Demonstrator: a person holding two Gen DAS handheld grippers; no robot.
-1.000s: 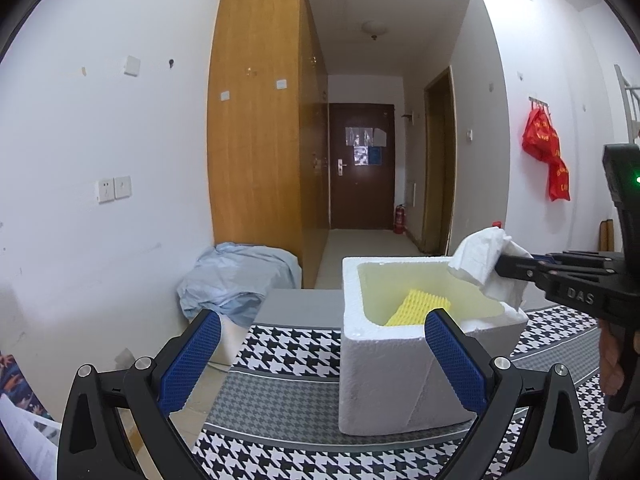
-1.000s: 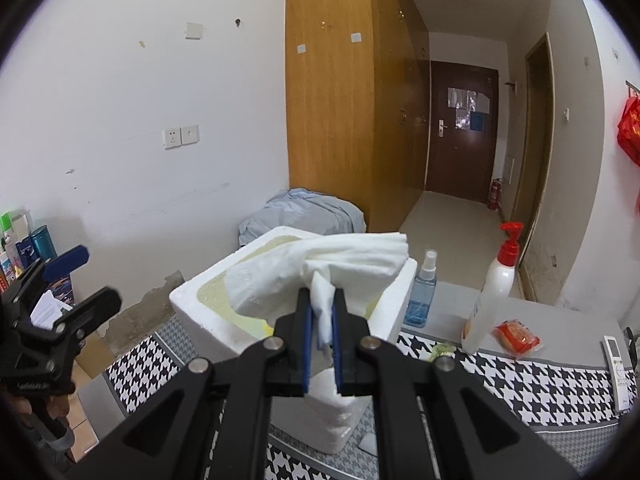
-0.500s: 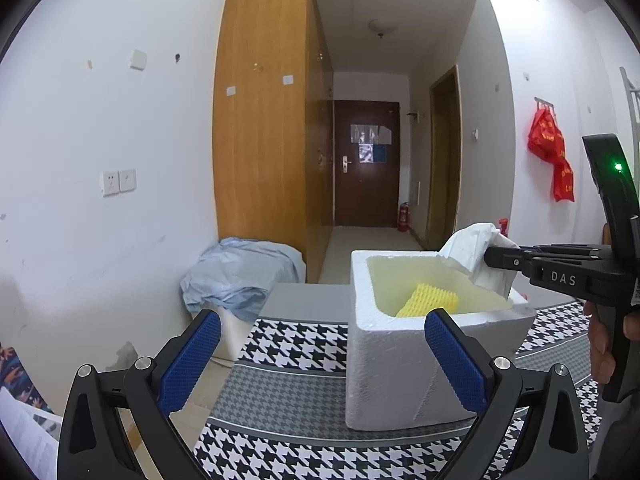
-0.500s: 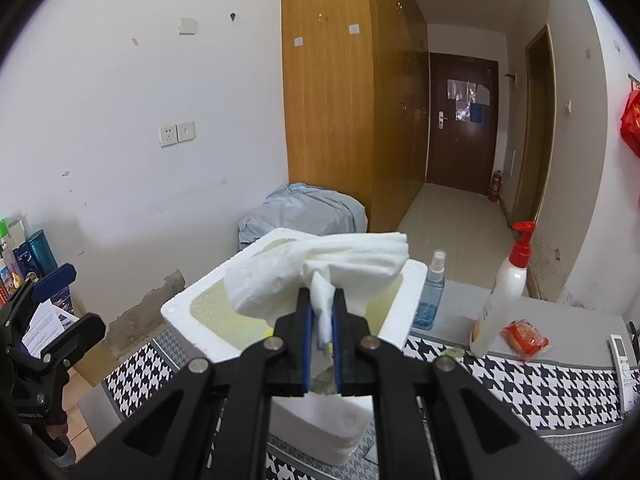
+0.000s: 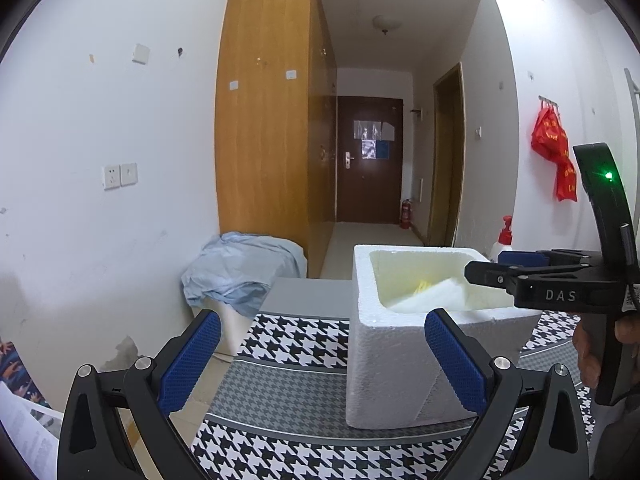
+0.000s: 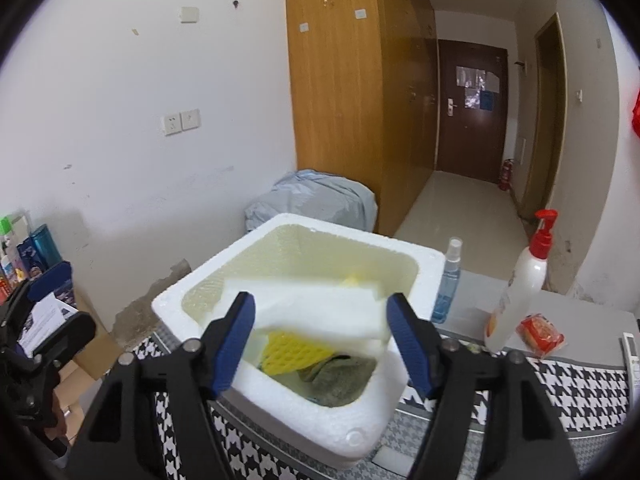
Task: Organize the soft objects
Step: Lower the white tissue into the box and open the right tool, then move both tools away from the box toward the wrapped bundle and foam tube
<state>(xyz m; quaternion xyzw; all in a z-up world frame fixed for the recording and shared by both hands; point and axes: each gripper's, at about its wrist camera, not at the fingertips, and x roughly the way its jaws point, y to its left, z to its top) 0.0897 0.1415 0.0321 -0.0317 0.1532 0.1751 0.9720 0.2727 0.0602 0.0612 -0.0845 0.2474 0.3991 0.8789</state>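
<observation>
A white foam box (image 6: 352, 432) (image 5: 384, 364) stands on the houndstooth table cloth. Inside it lie a white cloth (image 6: 316, 312) (image 5: 432, 294), a yellow mesh sponge (image 6: 294, 354) and a grey-green cloth (image 6: 340, 378). My right gripper (image 6: 322, 340) hovers over the box's near rim; its jaws are opening and nothing is pressed between the blue pads. From the left wrist view the right gripper (image 5: 492, 266) reaches over the box from the right. My left gripper (image 5: 322, 358) stands open in front of the box with nothing between its fingers.
A white pump bottle (image 6: 520, 284), a blue spray bottle (image 6: 448, 280), a red packet (image 6: 540, 332) and a remote (image 6: 631, 350) sit right of the box. A blue cloth covers a bin (image 5: 240, 272) by the wall. The table's left edge (image 5: 236, 372) drops to the floor.
The right gripper's jaws have parted and the white cloth has dropped from them into the foam box. The left gripper has stayed put.
</observation>
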